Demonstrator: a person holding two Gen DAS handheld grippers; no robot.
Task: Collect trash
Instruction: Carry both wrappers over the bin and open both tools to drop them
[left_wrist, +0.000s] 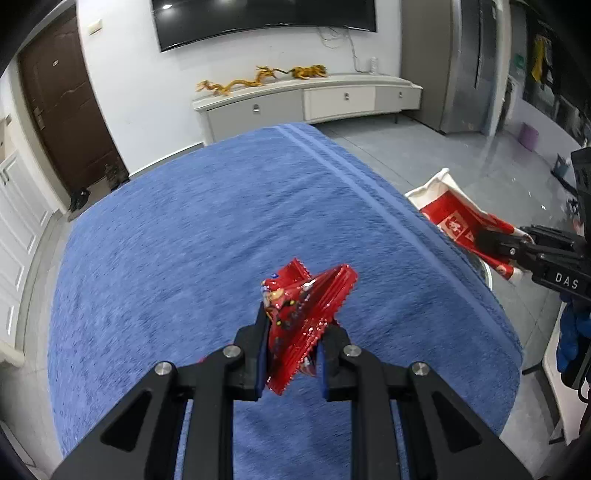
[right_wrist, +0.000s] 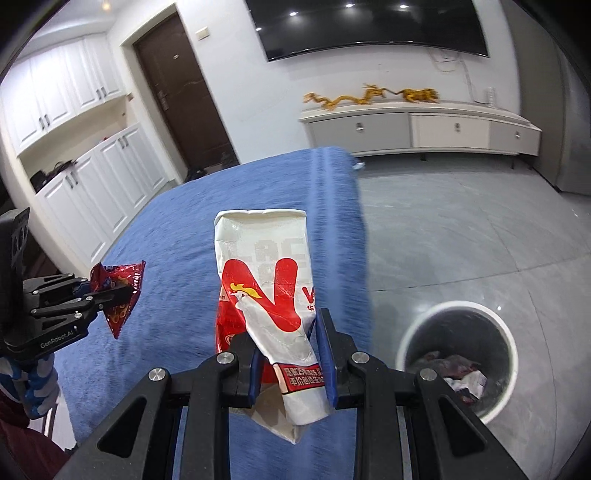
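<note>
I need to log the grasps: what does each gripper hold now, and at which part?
The left gripper pinches the red foil wrapper at its crumpled lower end. The right gripper clamps the white-and-red paper bag near its bottom end.

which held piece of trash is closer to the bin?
The white-and-red paper bag in the right gripper: the bin stands on the floor just to its right. The crumpled red wrapper in the left gripper hangs over the blue towel.

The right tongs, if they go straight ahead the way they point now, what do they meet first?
Probably the blue towel over the table. The right tongs, shut on the white and red paper bag, point over it toward the far edge. Depth is unclear. The bin is off to the right.
</note>
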